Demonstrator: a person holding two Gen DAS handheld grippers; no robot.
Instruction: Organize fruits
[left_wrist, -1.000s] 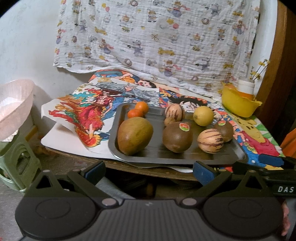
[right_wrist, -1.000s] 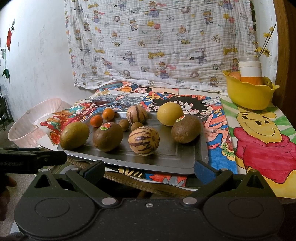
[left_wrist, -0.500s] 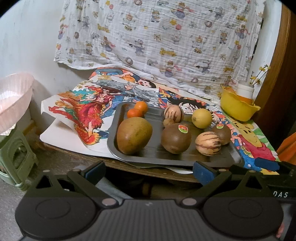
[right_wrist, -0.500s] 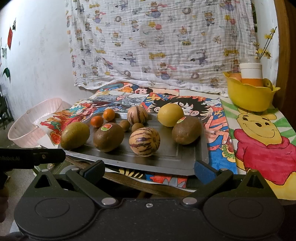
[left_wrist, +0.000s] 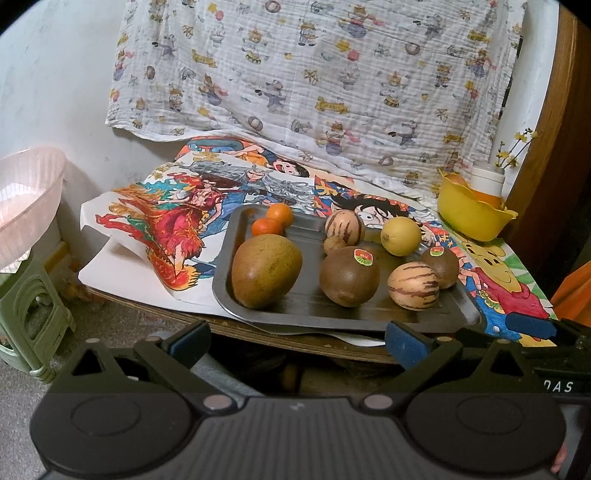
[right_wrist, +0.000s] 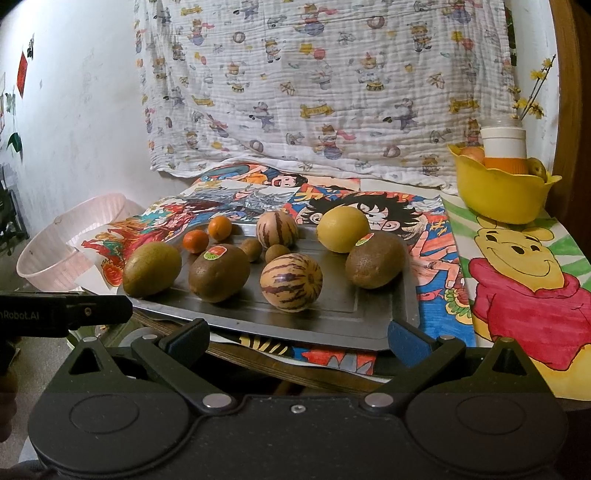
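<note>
A grey metal tray (left_wrist: 424, 317) (right_wrist: 362, 317) lies on the table with several fruits: a large brown-green fruit (left_wrist: 266, 270) (right_wrist: 151, 269), a stickered kiwi (left_wrist: 349, 276) (right_wrist: 218, 272), a striped melon (left_wrist: 413, 285) (right_wrist: 291, 282), a second kiwi (right_wrist: 375, 264), a lemon (left_wrist: 400, 236) (right_wrist: 342, 229) and two small oranges (left_wrist: 273, 220) (right_wrist: 207, 234). My left gripper (left_wrist: 297, 338) is open and empty just before the tray's near edge. My right gripper (right_wrist: 299, 336) is open and empty, likewise short of the tray.
A yellow bowl (left_wrist: 472, 212) (right_wrist: 498, 195) with fruit and a white cup stands at the back right. A pink basket (left_wrist: 26, 199) (right_wrist: 62, 251) sits left of the table on a green stool (left_wrist: 29, 317). Cartoon posters cover the table; a patterned cloth hangs behind.
The left gripper has drawn back and risen slightly, so the tray looks lower and smaller. The right gripper has barely moved. Both stay open.
</note>
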